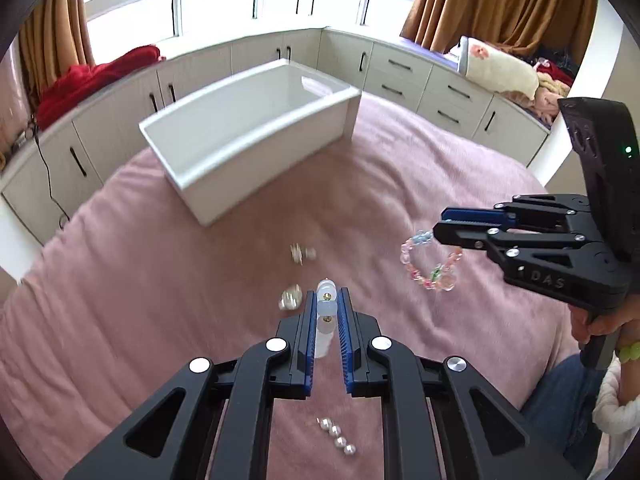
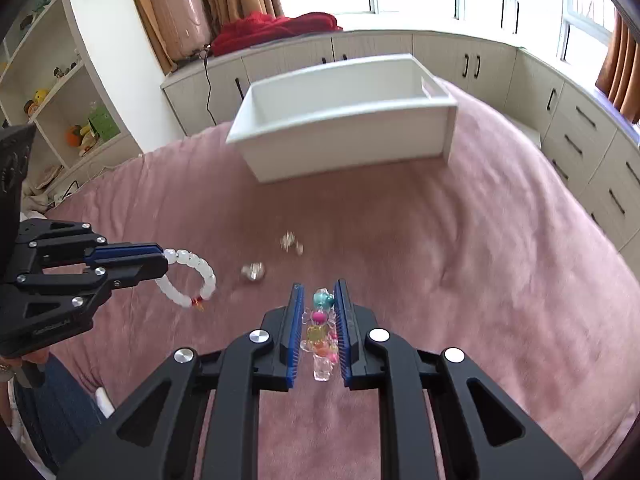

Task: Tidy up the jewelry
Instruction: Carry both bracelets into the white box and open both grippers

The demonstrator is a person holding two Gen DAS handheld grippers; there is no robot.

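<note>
Left tool (image 1: pixel 326 296) clamped on a milky white bead bracelet (image 2: pixel 192 276). Right tool (image 2: pixel 318 292) clamped on a multicoloured translucent bead bracelet (image 1: pixel 428 264). Upper centre of frame: smooth white rectangular box (image 1: pixel 256 160) on fuzzy pink bed (image 1: pixel 400 184).

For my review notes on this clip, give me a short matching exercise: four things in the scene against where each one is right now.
Things:
1. white bracelet
2. coloured bracelet
3. white box
4. pearl strand

Places:
A. lying on the pink blanket below the left gripper
B. in the right gripper
C. standing on the blanket, beyond both grippers
D. in the left gripper

Pairs: 1-D, 2-B, 3-C, 4-A
</note>
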